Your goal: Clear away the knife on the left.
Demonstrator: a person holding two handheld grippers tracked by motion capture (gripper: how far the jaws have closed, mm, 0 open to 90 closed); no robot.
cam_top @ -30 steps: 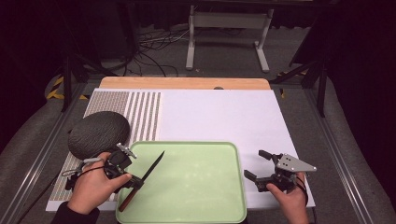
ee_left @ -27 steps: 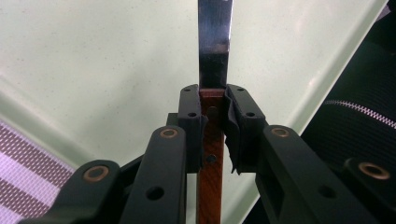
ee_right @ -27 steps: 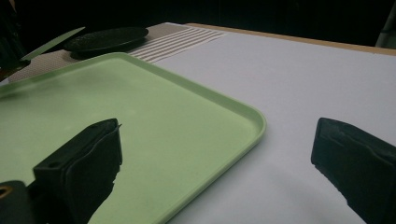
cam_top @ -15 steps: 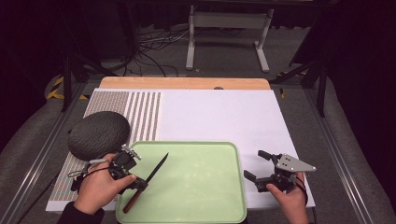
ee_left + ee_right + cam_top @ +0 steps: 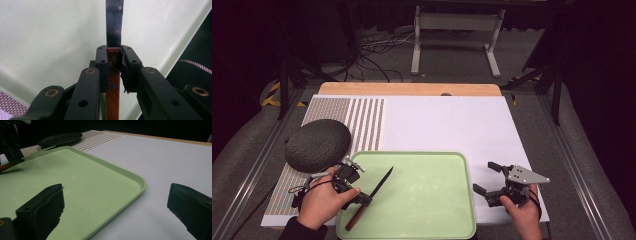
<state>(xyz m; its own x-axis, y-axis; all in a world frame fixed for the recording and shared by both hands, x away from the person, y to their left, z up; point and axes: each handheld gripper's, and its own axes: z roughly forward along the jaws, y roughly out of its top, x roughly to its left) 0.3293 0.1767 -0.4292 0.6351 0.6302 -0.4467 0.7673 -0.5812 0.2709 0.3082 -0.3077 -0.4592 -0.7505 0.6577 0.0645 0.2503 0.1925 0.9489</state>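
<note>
Jaws of the left gripper (image 5: 113, 67) are clamping the wooden handle of a kitchen knife (image 5: 371, 196) just behind the point where the blade begins, which is probably giving the hand the firmest control over where the edge is pointing. In the left gripper view the blade is running straight ahead from the jaw tips over the pale green tray (image 5: 50, 37), so the tool is being held in line with the gripper rather than across it. Whether the blade tip is touching the tray floor or hanging just above it is not clear. In the high view the knife is lying over the tray's near-left corner, its handle reaching back past the gripper toward the person.

The right gripper (image 5: 493, 181) is waiting just beside the tray's right rim, jaws spread wide and holding nothing, probably kept clear of the blade until it is needed.

The knife is showing a reddish-brown handle with two rivets and a narrow, dark, dull-gleaming blade tapering to a point. Beyond the left gripper a dark, rough, domed oval object (image 5: 318, 144) is sitting on the striped mat (image 5: 362, 120).
</note>
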